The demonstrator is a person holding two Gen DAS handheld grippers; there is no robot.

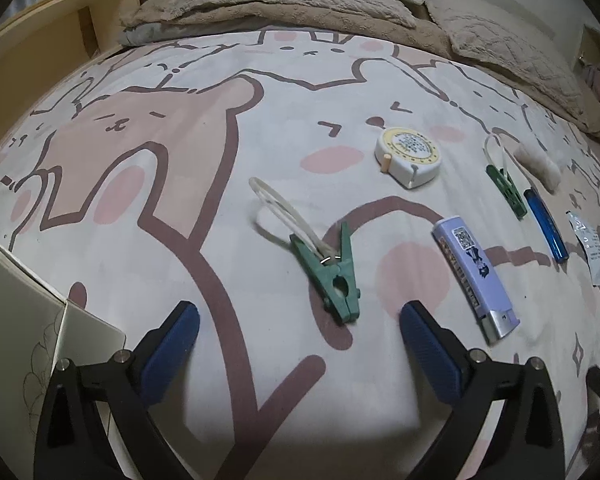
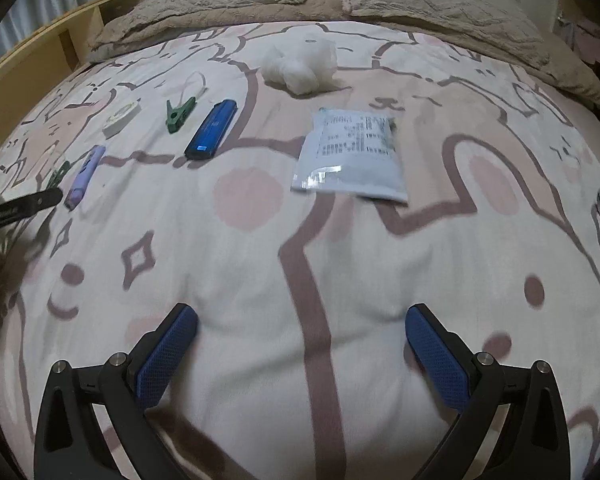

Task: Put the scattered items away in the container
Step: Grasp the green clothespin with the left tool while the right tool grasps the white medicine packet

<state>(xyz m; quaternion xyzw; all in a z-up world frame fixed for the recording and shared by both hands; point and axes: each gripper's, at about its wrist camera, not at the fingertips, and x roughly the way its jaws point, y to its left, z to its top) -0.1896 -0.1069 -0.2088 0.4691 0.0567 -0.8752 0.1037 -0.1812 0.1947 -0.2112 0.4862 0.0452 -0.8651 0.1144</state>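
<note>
Left tool [image 1: 300,318] spread wide, you're hovering over the green clothespin [image 1: 334,276] to straddle it. Right tool [image 2: 301,320], equally spread, holds nothing above bare bedsheet [image 2: 260,280].

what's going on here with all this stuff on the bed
A person holds a gripper in each hand over a bed strewn with small items. The left gripper is open just short of a green clip, with a purple lighter and tape measure nearby. The right gripper is open over bare sheet, with a white packet and blue lighter ahead of it. Nothing is held yet.
</note>
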